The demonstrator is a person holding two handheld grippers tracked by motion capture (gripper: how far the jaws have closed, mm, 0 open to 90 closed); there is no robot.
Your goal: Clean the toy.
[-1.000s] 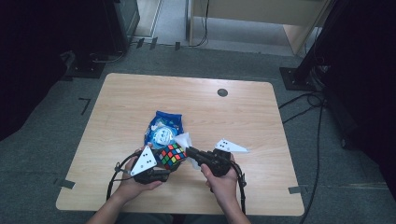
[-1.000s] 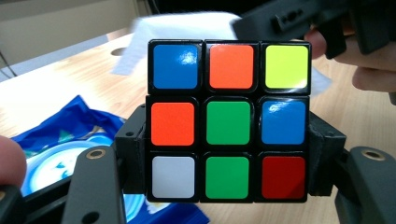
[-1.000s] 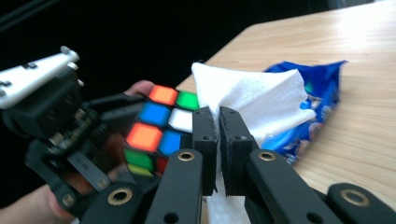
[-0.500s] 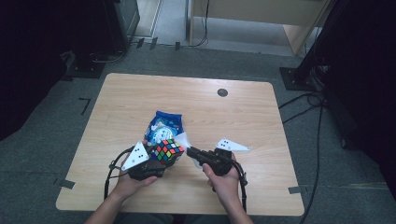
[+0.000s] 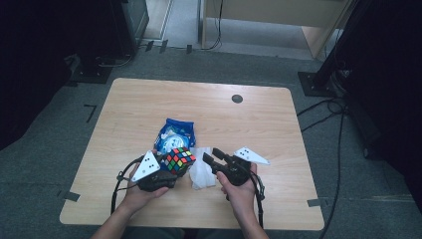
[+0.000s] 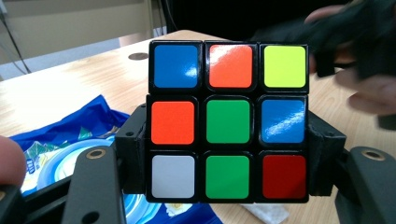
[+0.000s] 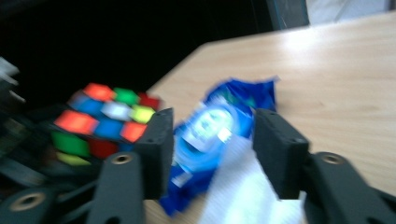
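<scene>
Over the near edge of a wooden counter, a person's left claw grips a scrambled puzzle cube, its jaws pressed against 2 opposite sides of the cube's lower layers. In the left gripper view the cube faces the camera square-on, showing blue, orange and yellow squares along its top row, orange, green and blue in the middle, and white, green and red at the bottom. The cube is held just above the counter, near the front edge and left of centre. The right claw points toward the cube from just beside it; its jaws have just been opening and now stand apart with nothing clamped between them. In the blurred right gripper view, a blue snack packet and a white tissue lie on the counter beyond the gap, the cube at left. From above, the packet lies just behind the cube and the tissue between the 2 hands.
</scene>
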